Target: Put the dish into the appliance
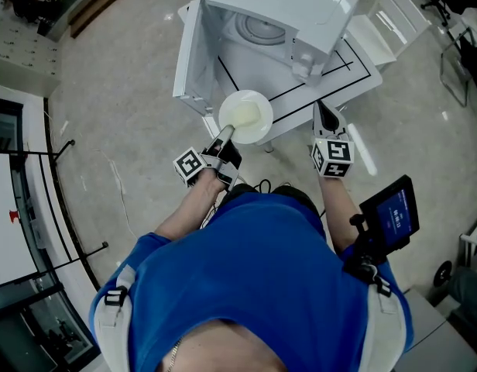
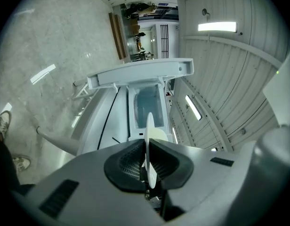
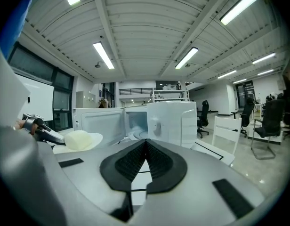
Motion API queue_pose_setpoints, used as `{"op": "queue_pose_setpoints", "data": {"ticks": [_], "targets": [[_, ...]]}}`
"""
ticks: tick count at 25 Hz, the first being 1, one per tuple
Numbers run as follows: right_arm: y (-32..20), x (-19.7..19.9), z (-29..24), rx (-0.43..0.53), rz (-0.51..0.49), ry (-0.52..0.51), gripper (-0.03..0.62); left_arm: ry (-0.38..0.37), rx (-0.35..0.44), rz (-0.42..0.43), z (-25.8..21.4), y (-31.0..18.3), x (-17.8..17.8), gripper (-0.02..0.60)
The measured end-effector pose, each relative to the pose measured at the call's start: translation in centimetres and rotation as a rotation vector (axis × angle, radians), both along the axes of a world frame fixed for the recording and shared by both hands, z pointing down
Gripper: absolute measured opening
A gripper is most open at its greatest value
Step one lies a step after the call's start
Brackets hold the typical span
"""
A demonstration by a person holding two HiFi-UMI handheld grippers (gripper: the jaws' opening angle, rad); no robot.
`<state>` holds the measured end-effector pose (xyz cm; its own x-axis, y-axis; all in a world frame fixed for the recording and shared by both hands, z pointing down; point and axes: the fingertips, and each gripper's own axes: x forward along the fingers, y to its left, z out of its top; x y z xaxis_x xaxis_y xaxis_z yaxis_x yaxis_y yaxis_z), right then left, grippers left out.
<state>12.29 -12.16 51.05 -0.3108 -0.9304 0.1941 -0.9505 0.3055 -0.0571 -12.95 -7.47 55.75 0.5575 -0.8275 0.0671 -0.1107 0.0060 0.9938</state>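
White door [image 1: 189, 51] of the appliance [image 1: 279, 10] swung wide open on the left. No need to open it, then.

Just right of that, near the person: left gripper [image 1: 225, 136], fingers [image 2: 128, 161] pressed tight on the near edge of the dish [image 1: 246, 116]. Held up in the air, about flat, with a pale lump in the middle. Hanging over the near edge of the counter [image 1: 361, 74], right in front of the open mouth of the appliance. Not inside yet.

On the far side, inside the white box: a round plate [image 1: 262, 28] with nothing seen on it, ready to take the dish.

Over on the right: right gripper [image 1: 326, 118], fingers [image 3: 128, 161] shut together with nothing between them. Close to the near counter edge, apart from the dish and apart from the appliance.

Done by now: door open, dish off the counter and close to the mouth.

Left to do, by the look of it: push the dish in through the mouth, set it down on the round plate, let go, pull back out. Maybe shut the door after, likely a job for the empty right gripper.
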Motion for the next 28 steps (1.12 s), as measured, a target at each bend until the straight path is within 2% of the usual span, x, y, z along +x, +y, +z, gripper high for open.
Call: {"op": "queue_pose_setpoints", "data": {"ticks": [6, 14, 23, 28], "targets": [[0.4, 1.3, 0.2, -0.004, -0.034, -0.001, 0.002, -0.052, -0.007, -0.036, 0.4, -1.6, 1.4, 0.018], [0.8, 1.0, 0.3, -0.018, -0.067, 0.0, 0.002, -0.061, -0.012, -0.064, -0.4, -3.4, 2.7, 0.018], [-1.9, 0.3, 0.4, -0.022, -0.055, 0.018, 0.002, -0.044, -0.01, -0.012, 0.2, -8.1, 5.1, 0.018], [-3.3, 0.3, 0.2, -0.023, -0.039, 0.028, 0.002, -0.033, -0.01, -0.019, 0.3, -10.9, 5.5, 0.018]]}}
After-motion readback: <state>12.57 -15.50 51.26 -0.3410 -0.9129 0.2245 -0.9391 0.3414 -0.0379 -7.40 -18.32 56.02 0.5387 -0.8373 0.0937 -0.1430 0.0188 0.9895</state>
